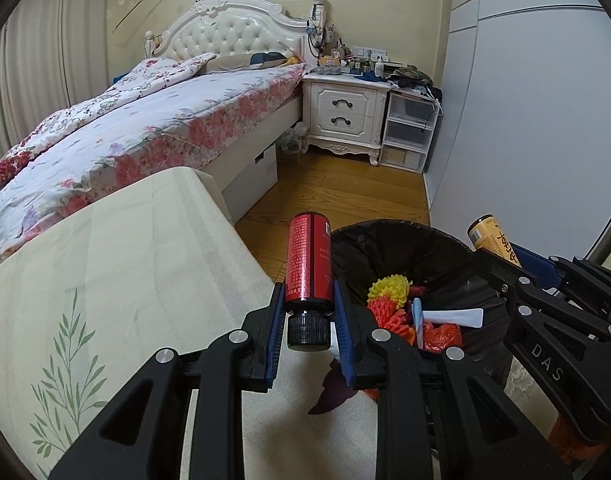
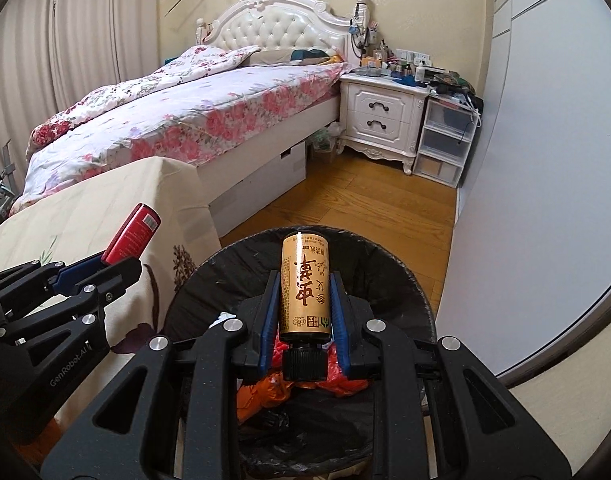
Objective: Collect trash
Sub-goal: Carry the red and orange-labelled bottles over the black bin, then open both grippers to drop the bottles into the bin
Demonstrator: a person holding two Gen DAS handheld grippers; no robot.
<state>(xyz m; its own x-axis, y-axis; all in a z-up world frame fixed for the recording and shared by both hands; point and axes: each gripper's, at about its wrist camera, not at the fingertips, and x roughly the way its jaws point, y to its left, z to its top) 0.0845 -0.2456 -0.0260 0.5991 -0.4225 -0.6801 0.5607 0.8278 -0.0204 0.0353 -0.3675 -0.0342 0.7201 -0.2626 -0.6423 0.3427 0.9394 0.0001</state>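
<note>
right wrist view: right gripper [image 2: 304, 304] pinches the gold bottle [image 2: 305, 286] over the bin [image 2: 401, 276]; left gripper [image 1: 308, 306] pinches the red bottle [image 1: 308, 264] beside the bin. both look light, rigid, slick; mid-body grips suit.

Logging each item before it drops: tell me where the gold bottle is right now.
The gold bottle is clamped cap-down in the right gripper, held over the black-lined trash bin, right of the red bottle in the left gripper.
</note>
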